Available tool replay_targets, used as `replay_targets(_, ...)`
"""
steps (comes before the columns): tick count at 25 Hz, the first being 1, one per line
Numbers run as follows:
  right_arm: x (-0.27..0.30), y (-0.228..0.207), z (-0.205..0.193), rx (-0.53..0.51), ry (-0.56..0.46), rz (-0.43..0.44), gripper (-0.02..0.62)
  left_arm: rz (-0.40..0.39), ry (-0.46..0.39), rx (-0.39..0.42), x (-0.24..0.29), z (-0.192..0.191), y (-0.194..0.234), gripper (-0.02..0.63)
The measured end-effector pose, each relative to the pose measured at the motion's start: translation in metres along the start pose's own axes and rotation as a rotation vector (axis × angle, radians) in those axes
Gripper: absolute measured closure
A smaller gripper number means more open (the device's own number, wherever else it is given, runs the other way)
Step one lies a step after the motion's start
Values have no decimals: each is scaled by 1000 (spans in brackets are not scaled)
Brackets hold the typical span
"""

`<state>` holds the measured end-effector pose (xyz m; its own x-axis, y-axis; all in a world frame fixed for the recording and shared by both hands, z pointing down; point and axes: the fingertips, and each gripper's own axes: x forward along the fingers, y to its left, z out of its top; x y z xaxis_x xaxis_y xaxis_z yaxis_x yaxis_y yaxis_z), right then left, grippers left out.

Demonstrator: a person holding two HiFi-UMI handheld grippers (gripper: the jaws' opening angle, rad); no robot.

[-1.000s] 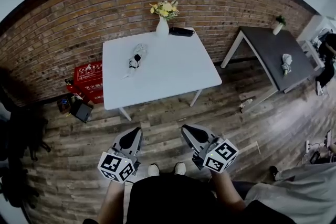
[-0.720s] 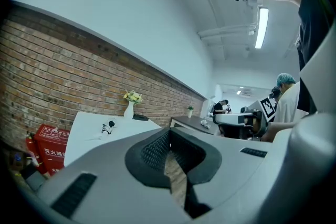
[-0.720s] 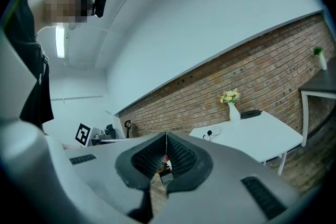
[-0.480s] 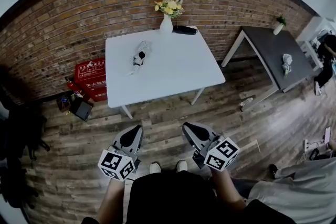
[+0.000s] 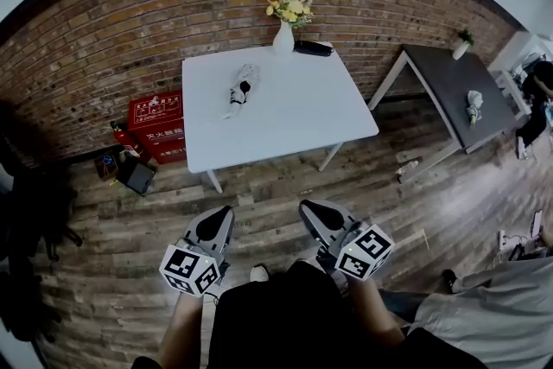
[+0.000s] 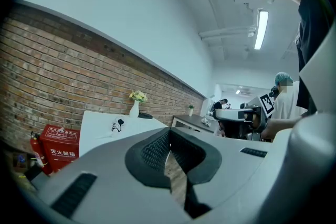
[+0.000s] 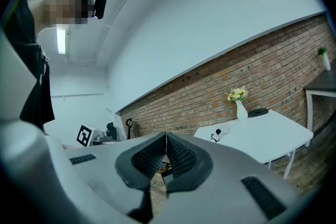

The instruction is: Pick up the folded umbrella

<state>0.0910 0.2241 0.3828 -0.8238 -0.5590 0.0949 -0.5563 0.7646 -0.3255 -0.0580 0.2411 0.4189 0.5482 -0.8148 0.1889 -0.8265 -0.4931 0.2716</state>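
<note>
- Folded umbrella (image 5: 313,48): I think it is the dark long thing lying at the far edge of the white table (image 5: 285,130), just beside the white vase (image 5: 283,40) with yellow flowers. It looks small from here, so I am not sure.
- A white bundle (image 5: 242,87) with black marks also lies on that table, nearer its left side. I cannot tell what it is. It might be the umbrella instead.
- Nothing on the table is touched, and nothing is lifted.
- The left gripper (image 5: 221,216) has its jaws pressed together with nothing between them. It hangs over the wooden floor (image 5: 268,181), well apart from the table.
- The right gripper (image 5: 309,210) is the same: jaws together, nothing held, over the floor and well apart from the table.
- A strip of bare floor lies between the person and the near edge of the table.
- So the job has hardly begun. No part of the pick-up is done yet.
- What is left, as I judge it: get close to the table, reach across it, open one gripper's jaws, close them on the umbrella and lift it.
- If the dark thing is the umbrella, the reach goes right next to the vase, so a bump could tip the vase over.
</note>
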Motion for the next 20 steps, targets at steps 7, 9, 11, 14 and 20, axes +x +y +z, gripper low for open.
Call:
replay_targets(7,7,7,-3,-11,18,4,572,15,-10,-3,-7,-2,8,592)
replay_targets(9,10,7,-5,-12,19,6,572,18,-4,-3,-6,-5,9,592)
replay_targets(11,11,5,-8,-9,23,8,572,20,4,2,-4,-8,9,592)
replay_targets(14,15,-2,-9,-7,26,19,572,25,8,8,4,-8,10,592)
replay_targets(20,38,-28,-1,-2,27,44,572,50,13,20,28,2,27,592)
